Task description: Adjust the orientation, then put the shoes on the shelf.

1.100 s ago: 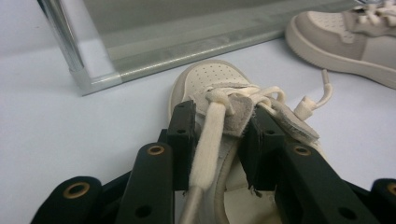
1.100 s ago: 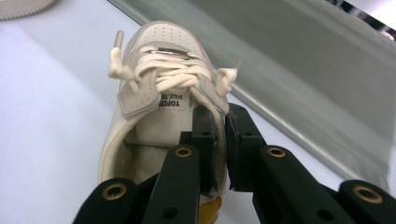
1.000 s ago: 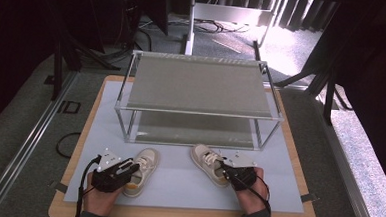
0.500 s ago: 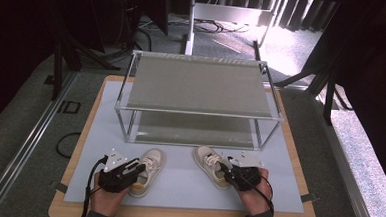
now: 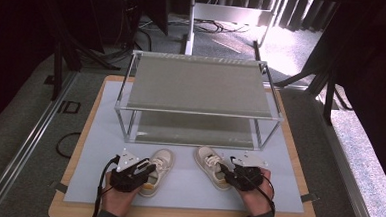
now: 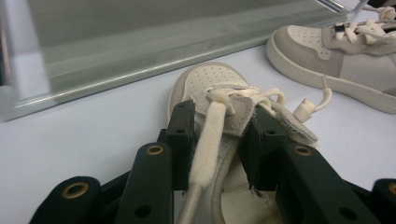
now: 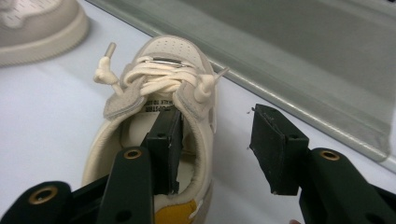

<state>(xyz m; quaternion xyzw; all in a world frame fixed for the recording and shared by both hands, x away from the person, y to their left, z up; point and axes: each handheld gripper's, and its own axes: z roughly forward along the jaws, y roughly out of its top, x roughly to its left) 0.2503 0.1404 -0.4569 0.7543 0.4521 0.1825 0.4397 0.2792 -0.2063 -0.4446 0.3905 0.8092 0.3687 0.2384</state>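
While both cream sneakers rest on the mat's near edge before the empty two-tier rack (image 5: 202, 86), the left gripper (image 6: 217, 140) clenches the left sneaker (image 5: 158, 169) tongue; the right gripper (image 7: 217, 144), jaws apart, straddles the right sneaker (image 7: 159, 93) collar. Shelving probably remains.

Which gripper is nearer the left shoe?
Left. The left gripper is shut on the left shoe's tongue; the right gripper is across the mat at the right shoe.

Left gripper (image 5: 145, 172) jaws pinched together — right gripper (image 5: 226, 174) jaws apart.
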